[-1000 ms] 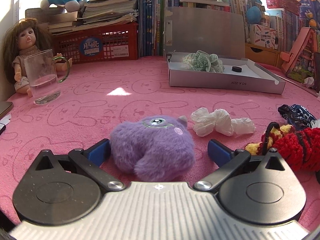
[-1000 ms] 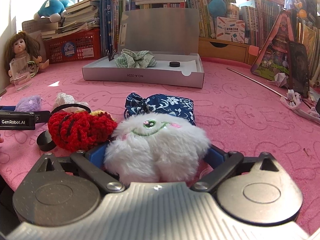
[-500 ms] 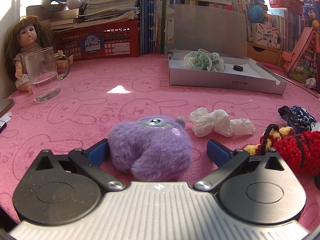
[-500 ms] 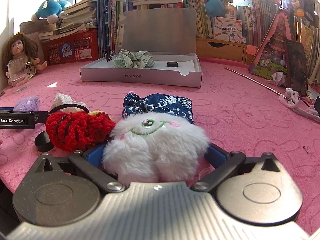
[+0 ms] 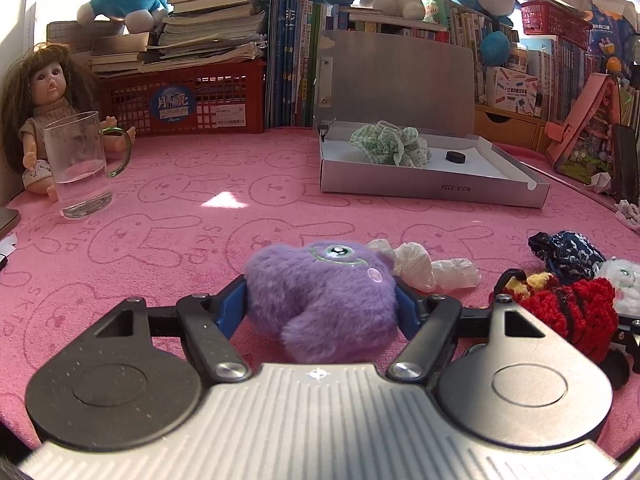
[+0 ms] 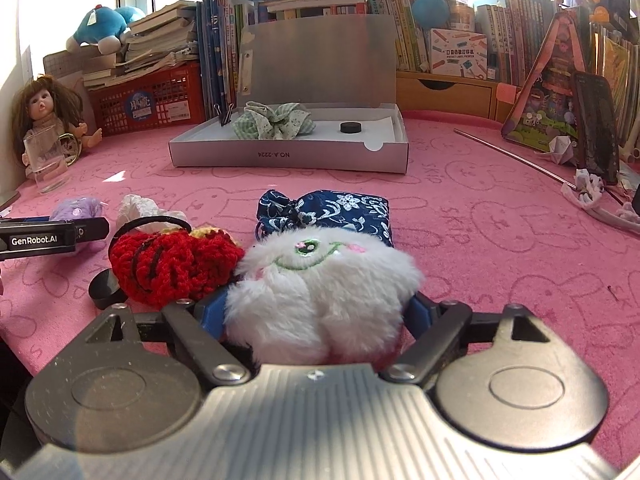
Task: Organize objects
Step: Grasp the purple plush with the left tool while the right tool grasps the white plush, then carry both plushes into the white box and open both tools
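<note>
Plush toys are sitting in both tools at once: the left gripper is pressing its blue fingers against the flanks of the purple plush, and the right gripper is squeezing the white plush the same way, each set of jaws narrowed to the width of its toy. Both toys seem to be resting on the pink bunny-print cloth, or barely off it; the views are not settling which. Just beside the white plush, the red crocheted toy is touching its fur, and the navy floral pouch is lying right behind it, while crumpled white tissue is sitting just beyond the purple one. Farther out, the open grey box is waiting with a green checked scrunchie and a small black disc already inside. Judging from this, the grasping step is finishing, and the next move is calling for a clean lift of both plushes, then carrying them forward over the box's front wall. Lifting the white plush straight up should be keeping the crocheted toy from dragging along.
</note>
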`<state>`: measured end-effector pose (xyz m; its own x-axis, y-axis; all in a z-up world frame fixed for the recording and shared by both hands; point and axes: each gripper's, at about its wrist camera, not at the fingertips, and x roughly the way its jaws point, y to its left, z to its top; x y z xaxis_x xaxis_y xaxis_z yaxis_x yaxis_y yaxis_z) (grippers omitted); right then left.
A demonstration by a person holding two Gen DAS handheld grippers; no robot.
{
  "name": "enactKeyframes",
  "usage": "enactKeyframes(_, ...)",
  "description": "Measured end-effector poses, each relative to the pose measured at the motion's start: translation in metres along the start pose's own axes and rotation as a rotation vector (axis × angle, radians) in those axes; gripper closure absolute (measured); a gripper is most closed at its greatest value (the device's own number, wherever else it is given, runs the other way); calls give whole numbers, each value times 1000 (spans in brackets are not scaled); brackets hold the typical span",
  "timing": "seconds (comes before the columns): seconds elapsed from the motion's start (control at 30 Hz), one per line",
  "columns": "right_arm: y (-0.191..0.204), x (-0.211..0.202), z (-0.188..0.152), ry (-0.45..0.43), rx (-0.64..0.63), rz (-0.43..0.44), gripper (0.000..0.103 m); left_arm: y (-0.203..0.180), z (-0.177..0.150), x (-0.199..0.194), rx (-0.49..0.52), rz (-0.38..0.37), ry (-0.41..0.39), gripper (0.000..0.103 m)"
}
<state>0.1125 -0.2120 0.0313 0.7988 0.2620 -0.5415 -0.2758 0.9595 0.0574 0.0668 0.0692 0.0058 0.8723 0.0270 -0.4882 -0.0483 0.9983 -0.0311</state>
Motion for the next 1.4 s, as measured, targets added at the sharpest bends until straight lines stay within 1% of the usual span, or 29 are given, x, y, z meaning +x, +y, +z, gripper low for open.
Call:
enactKeyframes(0.23, -2, -11, 11, -39, 1, -6, 21, -7, 13, -8, 7, -29, -36, 26)
enactKeyframes(0.37, -4, -11, 15, -46, 4, -6, 22, -11, 20, -10, 12, -47, -53, 26)
enactKeyframes(0.63, -9, -14, 20, -64, 30, -5, 24, -21, 27, -11, 31, -79, -69, 26)
enactKeyframes(0.8, -12, -16, 30, -92, 29, -2, 24, -24, 38, -7, 29, -106, -70, 26)
enactKeyframes(0.97, -20, -14, 50, -122, 43, 8, 24, -29, 59, 4, 26, -135, -80, 26)
enactKeyframes(1.07, -28, -8, 69, -141, 58, 11, 24, -33, 76, 14, 28, -152, -87, 26)
enactKeyframes(1.27, -44, 18, 107, -145, 110, 23, 24, -42, 110, 44, 24, -168, -96, 26)
enactKeyframes(1.4, -52, 43, 129, -140, 137, 24, 24, -47, 129, 73, 17, -166, -82, 26)
